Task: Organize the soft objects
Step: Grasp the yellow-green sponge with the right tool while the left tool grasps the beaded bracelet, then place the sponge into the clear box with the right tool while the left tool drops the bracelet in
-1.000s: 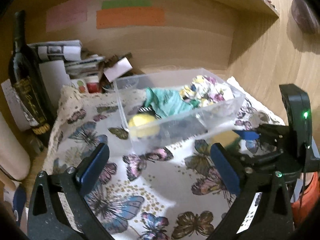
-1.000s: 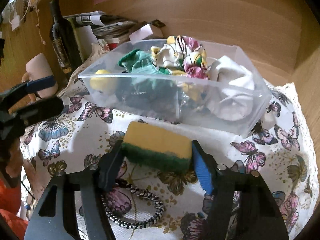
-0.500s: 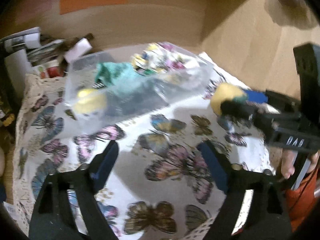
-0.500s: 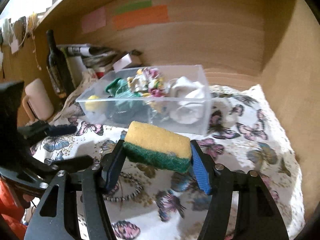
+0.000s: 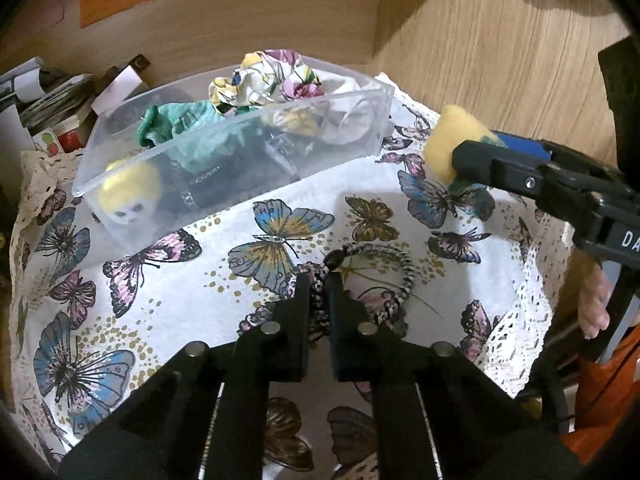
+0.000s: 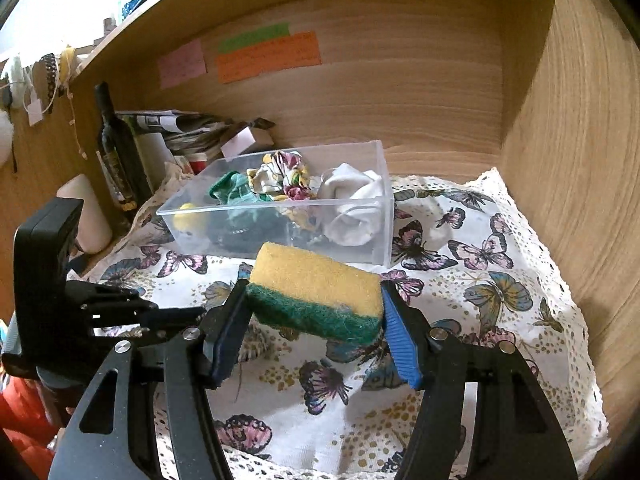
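Right wrist view: the sponge [image 6: 314,292], yellow side up, sits mid-frame, lifted above the butterfly cloth [image 6: 500,320] and clamped between the right gripper's [image 6: 312,320] jaws, short of the clear bin [image 6: 280,204] behind it. Lower centre of the left wrist view, the left gripper [image 5: 318,300] is pinched on the braided hair tie [image 5: 376,268] lying on the cloth. The bin looks heaped; a sponge dropped on the pile may roll out, and the thin tie could slip loose when lifted.
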A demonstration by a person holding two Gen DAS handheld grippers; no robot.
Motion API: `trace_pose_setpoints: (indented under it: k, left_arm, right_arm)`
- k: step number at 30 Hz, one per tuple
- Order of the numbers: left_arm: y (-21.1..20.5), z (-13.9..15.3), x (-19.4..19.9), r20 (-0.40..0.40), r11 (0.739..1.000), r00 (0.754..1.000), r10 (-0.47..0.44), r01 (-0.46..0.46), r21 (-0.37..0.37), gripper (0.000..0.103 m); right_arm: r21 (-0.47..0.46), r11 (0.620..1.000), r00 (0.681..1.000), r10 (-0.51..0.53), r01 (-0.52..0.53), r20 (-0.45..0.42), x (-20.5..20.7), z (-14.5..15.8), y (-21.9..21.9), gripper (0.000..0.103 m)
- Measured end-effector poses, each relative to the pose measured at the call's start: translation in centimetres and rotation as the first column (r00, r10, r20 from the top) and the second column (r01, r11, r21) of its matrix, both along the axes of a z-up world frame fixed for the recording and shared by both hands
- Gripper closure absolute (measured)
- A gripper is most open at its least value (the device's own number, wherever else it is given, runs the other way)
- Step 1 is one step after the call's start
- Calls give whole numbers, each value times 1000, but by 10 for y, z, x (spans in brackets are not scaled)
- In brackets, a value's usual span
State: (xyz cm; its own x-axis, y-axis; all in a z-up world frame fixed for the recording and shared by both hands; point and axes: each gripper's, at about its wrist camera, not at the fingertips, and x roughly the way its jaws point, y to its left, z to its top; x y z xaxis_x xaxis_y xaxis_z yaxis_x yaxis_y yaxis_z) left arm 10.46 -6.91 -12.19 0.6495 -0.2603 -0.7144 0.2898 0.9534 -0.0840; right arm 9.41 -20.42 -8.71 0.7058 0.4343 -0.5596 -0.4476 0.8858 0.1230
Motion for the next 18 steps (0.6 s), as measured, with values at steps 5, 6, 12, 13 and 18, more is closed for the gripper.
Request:
trace_pose_setpoints:
  k: [5,6,12,13,18]
  left_arm:
    - [13,12,-5,34,1000,999,27,-27,-1,96]
    - [15,16,-5,44,999,998,35,-35,-3,96]
    - [36,47,-3,132,994,986,105,-102,-30,96]
    - [40,52,-2,147,993,982,117,-113,-34,96]
    - [56,79,3,224,984,958,180,-173,-50,96]
  right_arm:
    - [18,1000,1000,9,-9,23,1,7,3,43]
    - [19,1000,1000,11,-12,29,2,9,4,43]
    - [36,999,996,21,-24,82,10,27,11,43]
    - [37,999,996,24,-27,90,11,30,12,43]
    - [38,998,990,37,-42,134,22,45,24,43]
